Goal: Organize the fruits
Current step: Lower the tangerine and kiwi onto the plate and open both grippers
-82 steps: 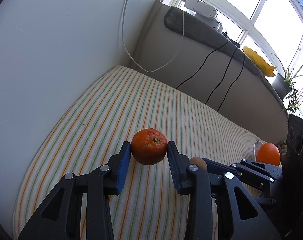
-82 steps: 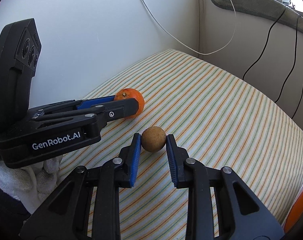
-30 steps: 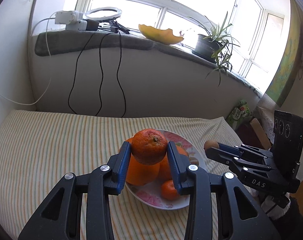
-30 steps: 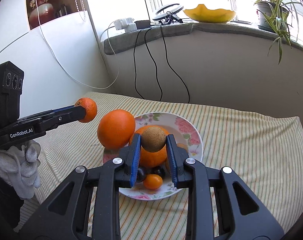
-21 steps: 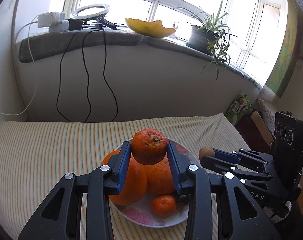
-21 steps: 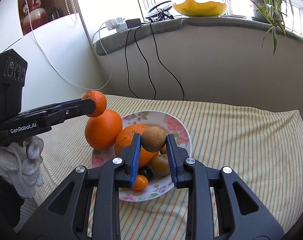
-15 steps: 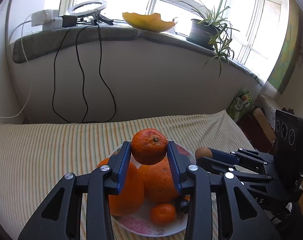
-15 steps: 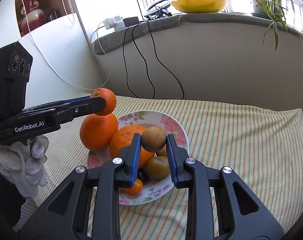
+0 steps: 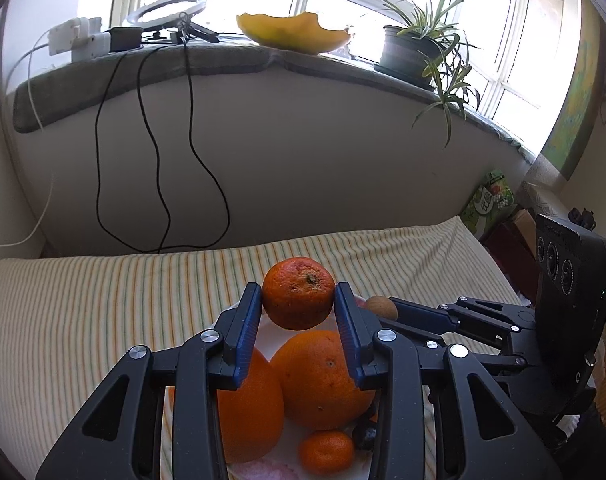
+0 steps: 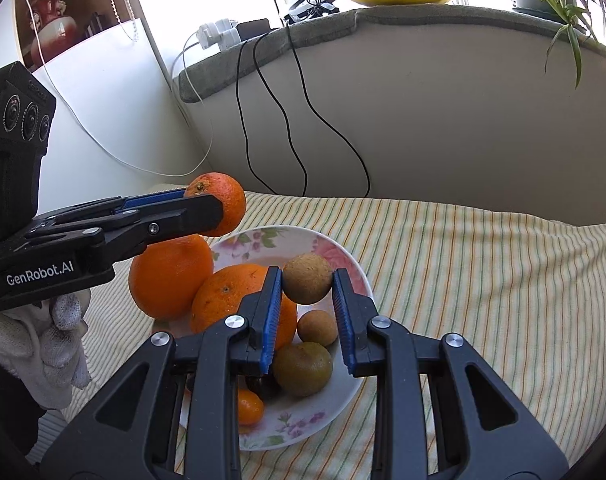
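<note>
My left gripper [image 9: 298, 300] is shut on a reddish orange [image 9: 298, 298], held in the air above the flowered plate [image 10: 327, 254]. In the right wrist view that same orange [image 10: 223, 200] hangs over the plate's left rim. My right gripper [image 10: 307, 280] is shut on a small brown round fruit [image 10: 307, 278], hovering over the plate's middle; the brown fruit [image 9: 381, 307] also shows in the left wrist view. On the plate lie two big oranges [image 10: 169, 276] [image 10: 231, 296], a small mandarin [image 10: 249, 406], a greenish fruit [image 10: 303, 368], another brown fruit [image 10: 317, 328] and a dark fruit [image 9: 363, 436].
The plate rests on a striped cloth [image 10: 483, 280] over a soft surface. A wall with hanging black cables [image 10: 287, 120] rises behind it. A windowsill holds a potted plant [image 9: 415, 52], a yellow bowl [image 9: 295, 34] and a ring light. A white-gloved hand [image 10: 51, 352] grips the left tool.
Both grippers carried their fruits from the bare cloth to above the plate. Over the last second both crept closer and a little lower over it; the grips stayed the same.
</note>
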